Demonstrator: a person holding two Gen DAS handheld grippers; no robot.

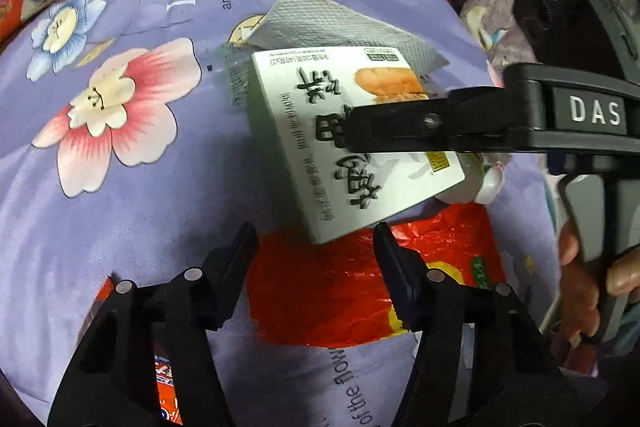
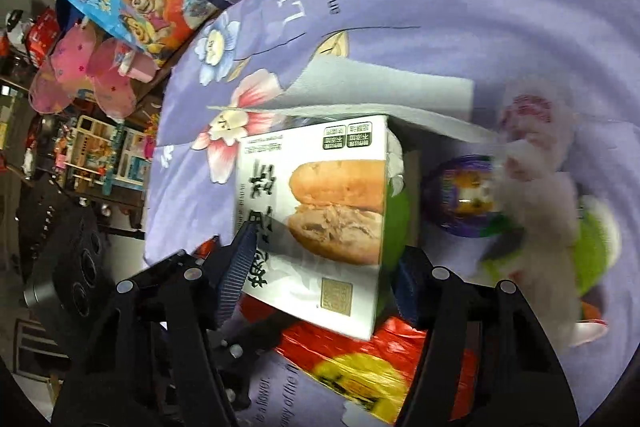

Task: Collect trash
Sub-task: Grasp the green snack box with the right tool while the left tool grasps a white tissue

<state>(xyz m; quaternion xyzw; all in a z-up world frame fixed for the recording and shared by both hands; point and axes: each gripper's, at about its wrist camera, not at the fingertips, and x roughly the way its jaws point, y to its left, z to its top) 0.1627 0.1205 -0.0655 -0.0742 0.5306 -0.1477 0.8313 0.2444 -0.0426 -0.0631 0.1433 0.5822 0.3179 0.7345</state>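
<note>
Two grippers work one litter pile on purple floral bedsheet point(image 1: 120, 187). Left gripper point(image 1: 316, 243), jaws open, straddles red wrapper point(image 1: 320, 291); right gripper point(image 2: 324, 267) clamps white food box point(image 2: 320, 207). Beyond, grey paper point(image 1: 320, 23) uncollected; collection barely begun.

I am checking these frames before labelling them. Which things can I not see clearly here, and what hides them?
- Red wrapper: left wrist view, its upper part lies under the white box.
- Silver sheet: same view, its near edge is behind the box.
- White box face: the right gripper crosses it.
- White plush toy: right wrist view, motion blur.
- Purple round item: same view, blurred, label unreadable.
</note>
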